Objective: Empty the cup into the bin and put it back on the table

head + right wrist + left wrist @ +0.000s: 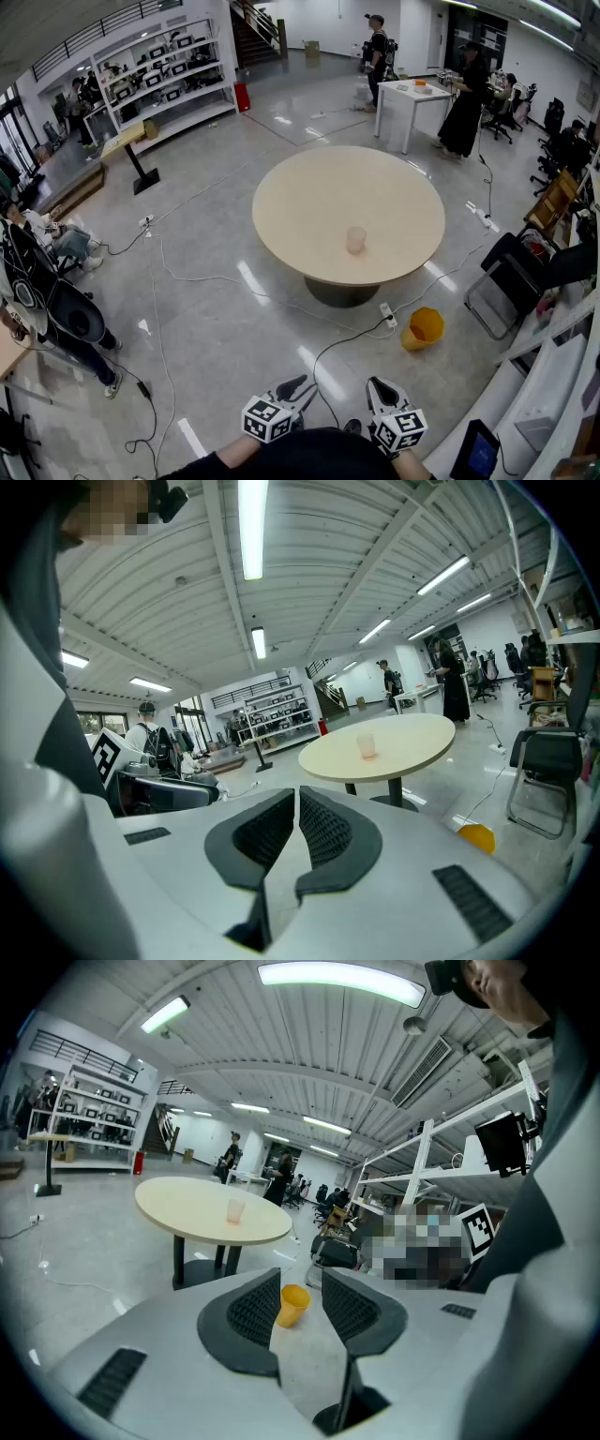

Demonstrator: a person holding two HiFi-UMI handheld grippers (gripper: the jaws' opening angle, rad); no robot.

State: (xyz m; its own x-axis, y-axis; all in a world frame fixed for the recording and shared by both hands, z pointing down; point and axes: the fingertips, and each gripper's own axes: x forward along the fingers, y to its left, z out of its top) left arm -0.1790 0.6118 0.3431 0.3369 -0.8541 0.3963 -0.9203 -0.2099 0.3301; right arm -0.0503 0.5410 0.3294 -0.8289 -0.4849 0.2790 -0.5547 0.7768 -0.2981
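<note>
Cup (355,240) on the round surface (281,206), both grippers well back from it

Head view: the cup is a small, pale, translucent tumbler standing upright near the middle of the surface, slightly toward the near edge. Whether anything is in it cannot be told. The surface is a smooth beige disc on a dark central pedestal, with bare room all round the cup. On the glossy grey floor, just off the near right rim, sits the yellow bin (423,329), tilted, its mouth showing a yellow inside with contents unclear. A dark cable (347,342) snakes across the floor between the bin and the person, and a black folding chair (502,281) stands beyond the bin. The left gripper (298,386) and right gripper (378,384) hang at the bottom edge, well apart from the surface.

Left gripper view: the ribbed dark jaws are spread, with nothing between them. The bin shows far off through the gap, and the cup stands upright on the surface beyond.

Right gripper view: the ribbed jaws are pressed nearly together on nothing. The cup stands mid-surface, and the bin lies on the floor at lower right.
</note>
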